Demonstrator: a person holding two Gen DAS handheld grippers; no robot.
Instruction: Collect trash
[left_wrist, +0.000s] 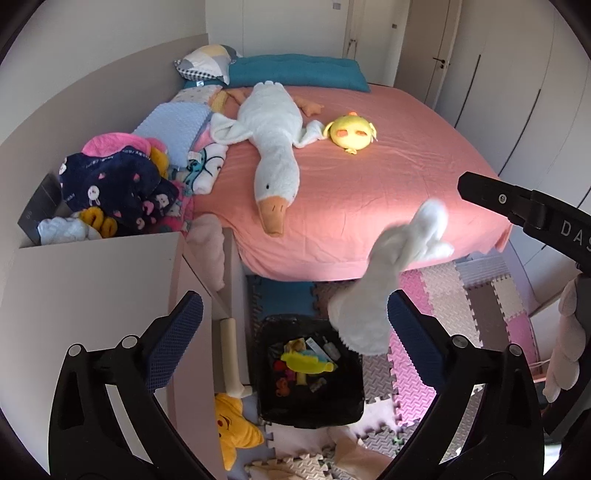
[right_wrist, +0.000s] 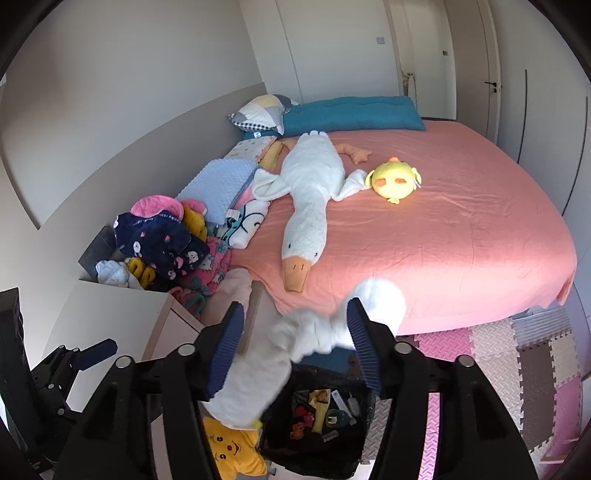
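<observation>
A black-lined trash bin (left_wrist: 347, 410) stands on the floor at the bed's foot, holding several colourful scraps; it also shows in the right wrist view (right_wrist: 280, 454). A white soft cloth-like item (left_wrist: 373, 295) is in mid-air above the bin, blurred. In the right wrist view it (right_wrist: 266, 373) lies between the blue pads of my right gripper (right_wrist: 295, 347), whose jaws stand wide apart and do not pinch it. My left gripper (left_wrist: 291, 339) is open and empty above the bin. The right gripper's arm (left_wrist: 517, 206) shows at the right.
A pink bed (left_wrist: 369, 192) carries a white goose plush (left_wrist: 273, 147) and a yellow chick plush (left_wrist: 352, 131). A white cabinet (left_wrist: 92, 295) with piled clothes (left_wrist: 118, 188) stands left. A yellow star plush (left_wrist: 232, 428) and foam mat tiles (left_wrist: 461, 295) cover the floor.
</observation>
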